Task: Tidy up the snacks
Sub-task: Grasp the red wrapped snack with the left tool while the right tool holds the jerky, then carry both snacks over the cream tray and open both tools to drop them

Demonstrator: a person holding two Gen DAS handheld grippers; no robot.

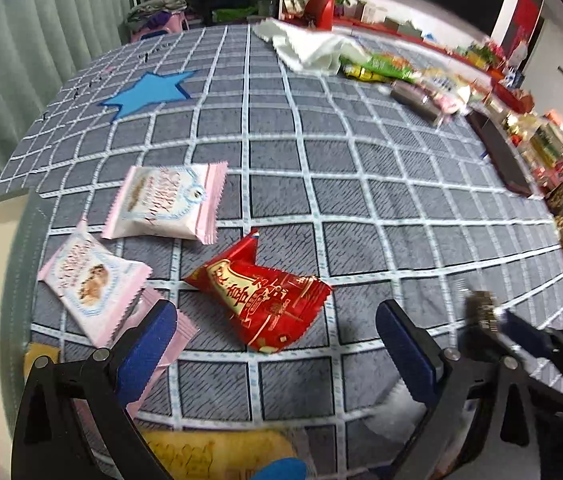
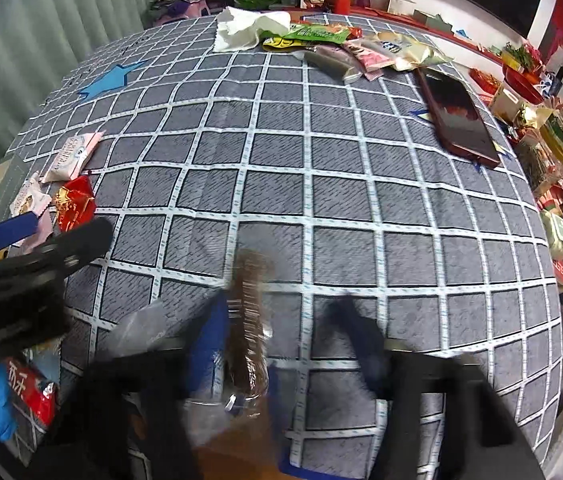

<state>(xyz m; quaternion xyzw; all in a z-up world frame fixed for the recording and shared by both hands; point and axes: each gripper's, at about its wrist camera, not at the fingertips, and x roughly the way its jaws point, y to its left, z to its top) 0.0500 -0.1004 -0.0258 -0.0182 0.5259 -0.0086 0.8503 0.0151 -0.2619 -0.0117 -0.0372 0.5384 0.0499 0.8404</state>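
In the left wrist view my left gripper (image 1: 277, 332) is open and empty, low over the checked cloth (image 1: 321, 160). A red snack packet (image 1: 265, 300) lies between its fingertips. Two pink-and-white packets (image 1: 165, 204) (image 1: 89, 280) lie to its left, and a third pink one (image 1: 165, 344) sits under the left finger. In the right wrist view my right gripper (image 2: 277, 328) is blurred and its jaws stand apart. A brown snack in clear wrap (image 2: 247, 328) rests against its left finger (image 2: 209, 340). The left gripper also shows at that view's left edge (image 2: 41, 248).
A pile of mixed snacks (image 2: 341, 44) and a white cloth (image 2: 249, 24) lie at the table's far side. A dark red phone (image 2: 457, 112) lies at the right. More snack boxes crowd the right edge (image 2: 561, 148). A red packet (image 2: 29, 392) sits near left.
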